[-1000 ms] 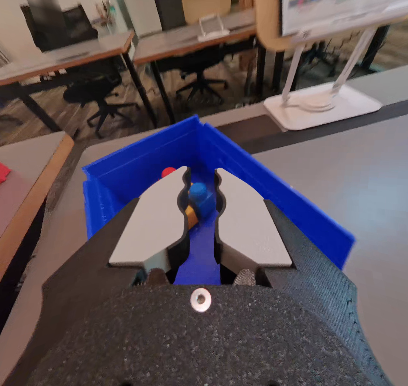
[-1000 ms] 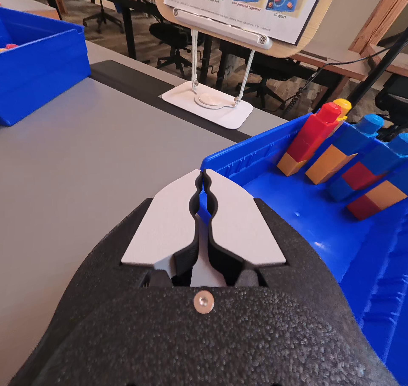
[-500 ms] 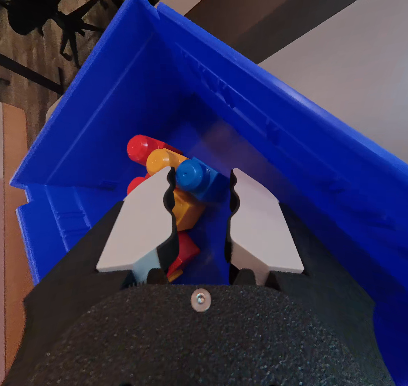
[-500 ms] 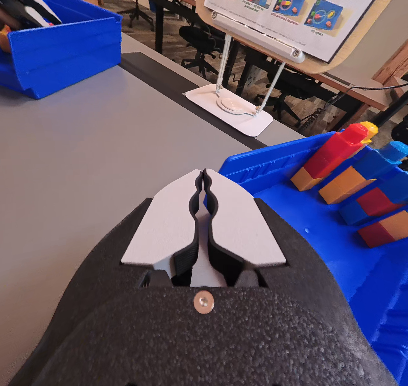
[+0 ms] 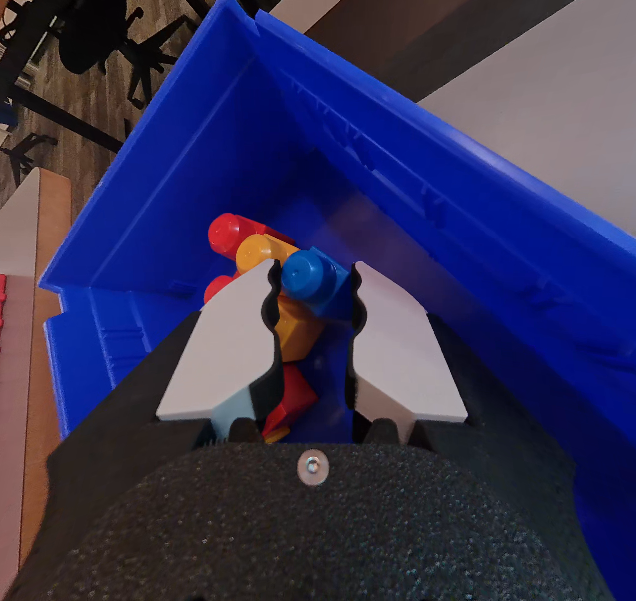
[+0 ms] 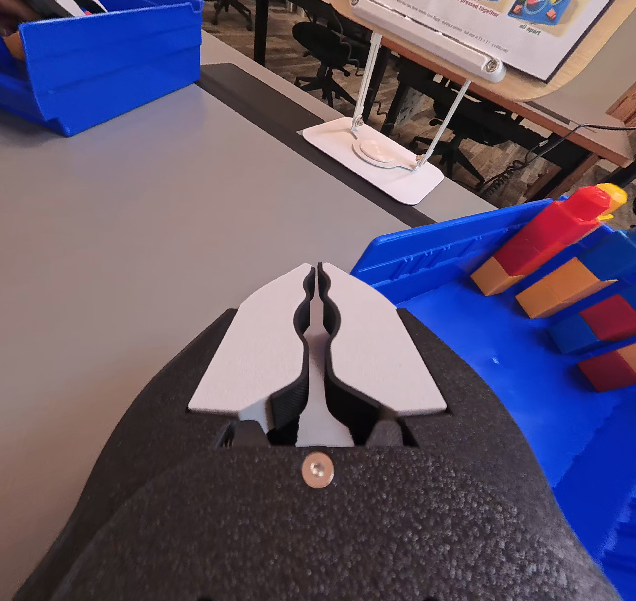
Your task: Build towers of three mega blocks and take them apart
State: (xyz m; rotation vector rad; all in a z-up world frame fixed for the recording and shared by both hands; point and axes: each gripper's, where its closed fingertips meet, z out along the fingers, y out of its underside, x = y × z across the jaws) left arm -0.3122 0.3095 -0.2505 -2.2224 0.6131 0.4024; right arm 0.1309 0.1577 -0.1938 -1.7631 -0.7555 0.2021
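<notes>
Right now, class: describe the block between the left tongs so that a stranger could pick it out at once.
Find the blue bin on the grey table, the one that holds a small pile of loose blocks. The block you want is the blue block, lying on its side on top of the pile between the open left tongs. Its neighbours are red or orange; it alone is blue.

The only writing in view is on a printed instruction sheet [image 6: 481, 3] with small coloured pictures, clipped to a wooden board on a white stand [image 6: 375, 158] behind the grey table. The blue bins and the blocks carry no legible marks.
</notes>
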